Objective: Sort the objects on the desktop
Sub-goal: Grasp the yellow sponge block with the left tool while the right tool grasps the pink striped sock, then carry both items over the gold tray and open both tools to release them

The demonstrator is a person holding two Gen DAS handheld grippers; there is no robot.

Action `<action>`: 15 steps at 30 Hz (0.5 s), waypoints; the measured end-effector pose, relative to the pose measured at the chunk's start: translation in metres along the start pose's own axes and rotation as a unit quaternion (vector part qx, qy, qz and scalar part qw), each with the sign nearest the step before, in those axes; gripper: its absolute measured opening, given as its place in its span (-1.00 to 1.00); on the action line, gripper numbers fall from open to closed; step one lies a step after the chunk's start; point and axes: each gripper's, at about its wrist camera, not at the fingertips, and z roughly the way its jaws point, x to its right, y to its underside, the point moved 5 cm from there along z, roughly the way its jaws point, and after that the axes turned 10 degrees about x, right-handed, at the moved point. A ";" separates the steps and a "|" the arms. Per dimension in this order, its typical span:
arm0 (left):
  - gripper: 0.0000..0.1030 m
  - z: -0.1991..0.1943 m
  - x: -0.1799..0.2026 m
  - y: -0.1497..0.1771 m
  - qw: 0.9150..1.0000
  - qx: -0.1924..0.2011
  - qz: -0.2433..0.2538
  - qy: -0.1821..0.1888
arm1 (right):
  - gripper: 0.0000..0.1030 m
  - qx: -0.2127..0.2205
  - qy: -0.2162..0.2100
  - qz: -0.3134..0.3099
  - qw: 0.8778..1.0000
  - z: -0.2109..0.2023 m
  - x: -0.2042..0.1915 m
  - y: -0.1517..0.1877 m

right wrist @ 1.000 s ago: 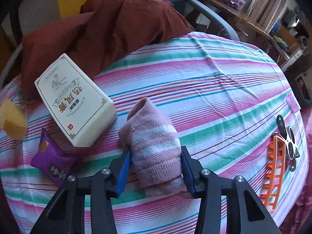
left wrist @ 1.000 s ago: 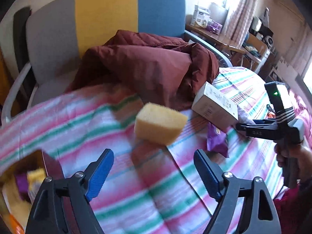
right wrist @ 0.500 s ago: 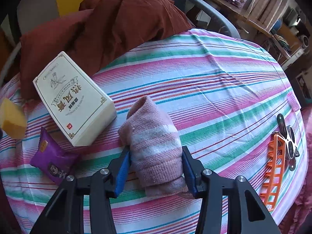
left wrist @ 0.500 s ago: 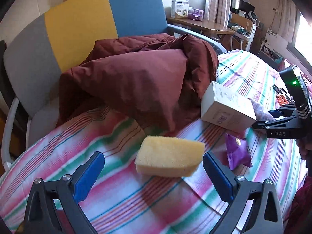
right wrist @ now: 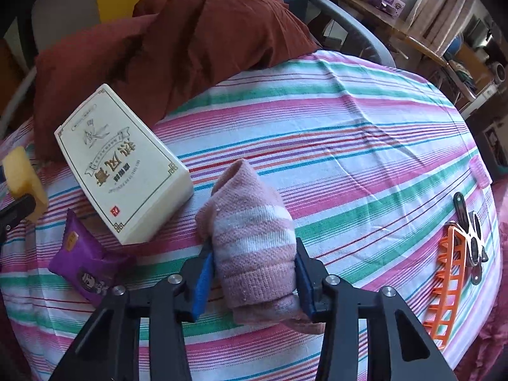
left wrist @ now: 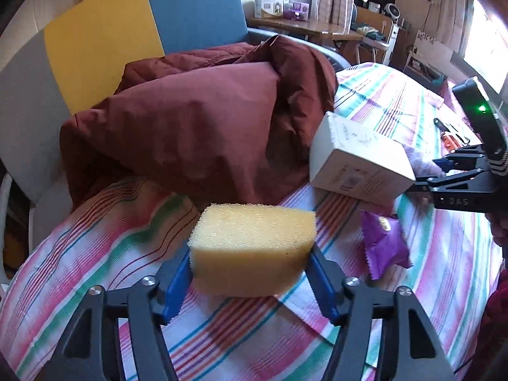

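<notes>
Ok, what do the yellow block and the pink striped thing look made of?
The yellow block looks like open-cell foam sponge: matte, with a pitted, porous top. The left hand-held gripper is closing on it, pads at its sides. The pink striped thing looks like soft knit fabric, probably a sock or cloth: ribbed weave, fuzzy surface, folds. The right hand-held gripper is closing on it.

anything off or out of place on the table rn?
Yes: a dark red jacket spills from the chair onto the striped tablecloth, its edge beside the white box. The orange rack lies flat near the table edge. Nothing looks spilled or damaged.
</notes>
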 end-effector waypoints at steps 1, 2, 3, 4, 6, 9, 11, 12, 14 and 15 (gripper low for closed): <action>0.27 -0.005 0.001 0.000 1.000 0.006 -0.006 0.005 | -0.23 0.002 -0.003 0.003 1.000 -0.001 0.001 -0.001; 0.26 -0.010 0.003 0.001 1.000 0.010 -0.011 0.009 | -0.24 0.006 -0.004 0.006 1.000 -0.003 0.002 -0.002; 0.26 -0.016 0.005 0.001 1.000 0.014 -0.015 0.011 | -0.24 0.013 -0.006 0.009 1.000 -0.006 0.003 -0.004; 0.26 -0.025 0.006 0.002 0.999 0.020 -0.021 0.012 | -0.24 0.021 -0.010 0.013 1.000 -0.009 0.003 -0.007; 0.26 -0.041 0.009 0.002 0.999 0.030 -0.034 0.013 | -0.24 0.040 -0.020 0.022 0.999 -0.018 0.005 -0.012; 0.27 -0.076 0.012 0.006 0.997 0.047 -0.054 0.006 | -0.24 0.078 -0.032 0.036 0.996 -0.033 0.009 -0.022; 0.27 -0.094 0.013 0.007 0.996 0.055 -0.069 0.004 | -0.24 0.104 -0.045 0.039 0.993 -0.045 0.008 -0.028; 0.27 -0.111 0.013 0.010 0.995 0.064 -0.078 -0.004 | -0.24 0.118 -0.055 0.037 0.991 -0.052 0.005 -0.030; 0.27 -0.131 0.010 0.013 0.993 0.076 -0.094 -0.012 | -0.24 0.138 -0.075 0.030 0.987 -0.063 -0.004 -0.033; 0.27 -0.150 0.005 0.017 0.990 0.087 -0.109 -0.022 | -0.24 0.145 -0.083 0.026 0.986 -0.068 -0.009 -0.032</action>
